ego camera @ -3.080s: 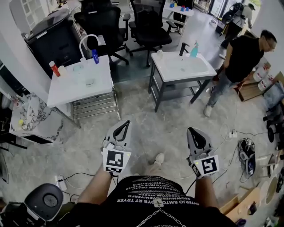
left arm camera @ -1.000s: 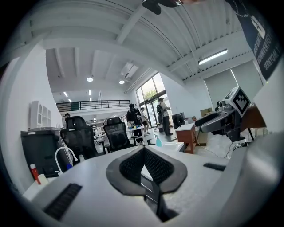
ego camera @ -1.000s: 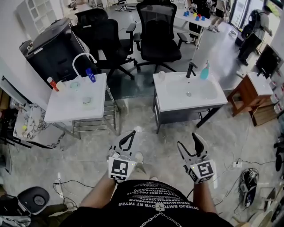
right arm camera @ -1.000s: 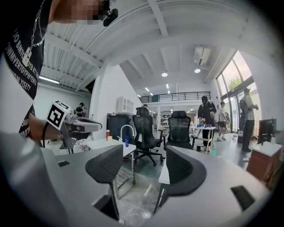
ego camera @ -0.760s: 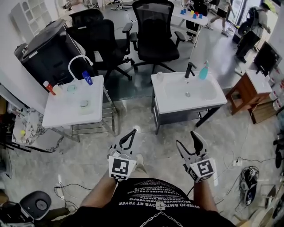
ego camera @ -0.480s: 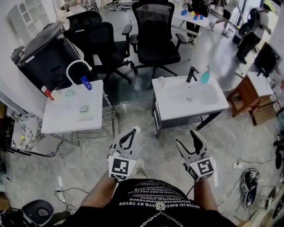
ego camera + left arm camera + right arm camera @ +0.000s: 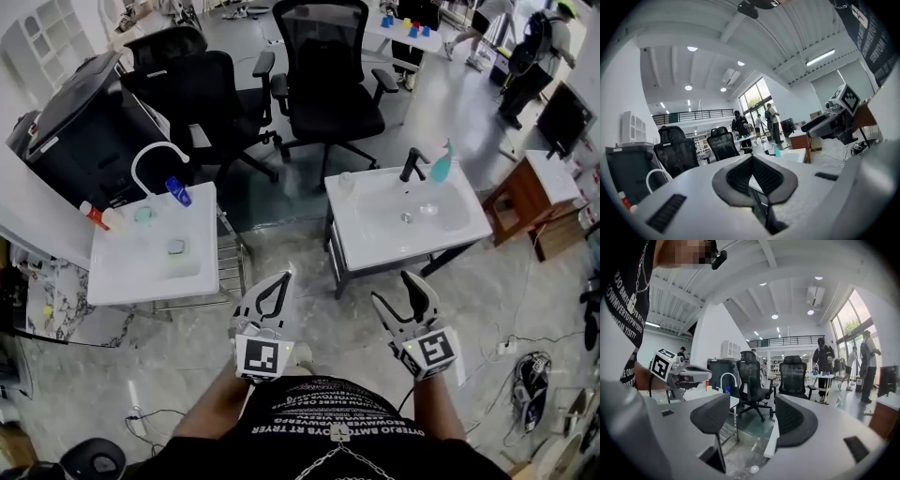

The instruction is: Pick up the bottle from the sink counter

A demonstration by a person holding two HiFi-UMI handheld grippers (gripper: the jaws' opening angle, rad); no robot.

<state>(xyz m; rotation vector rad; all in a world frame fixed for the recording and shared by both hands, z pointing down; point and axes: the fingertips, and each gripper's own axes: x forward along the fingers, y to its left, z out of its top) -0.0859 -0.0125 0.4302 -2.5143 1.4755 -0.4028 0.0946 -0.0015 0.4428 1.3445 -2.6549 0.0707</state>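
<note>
A teal bottle (image 7: pixel 441 165) stands upright beside the black tap at the back of the right-hand white sink counter (image 7: pixel 370 234); it also shows in the left gripper view as a small teal bottle (image 7: pixel 777 151) and in the right gripper view as the same teal bottle (image 7: pixel 838 401). A blue bottle (image 7: pixel 178 192) and a red one (image 7: pixel 92 215) stand on the left sink counter (image 7: pixel 141 277). My left gripper (image 7: pixel 283 276) is shut and holds nothing. My right gripper (image 7: pixel 392 289) is open and holds nothing. Both hover over the floor, well short of the counters.
Black office chairs (image 7: pixel 328 75) stand behind the sinks, and a black cabinet (image 7: pixel 75 112) sits at far left. A wooden stand (image 7: pixel 530 187) is right of the right sink. People (image 7: pixel 525 66) walk in the background. Cables (image 7: pixel 530 370) lie on the floor at right.
The two sink counters have drawn nearer in the head view as both grippers were carried forward. The jaws have kept their stance.
</note>
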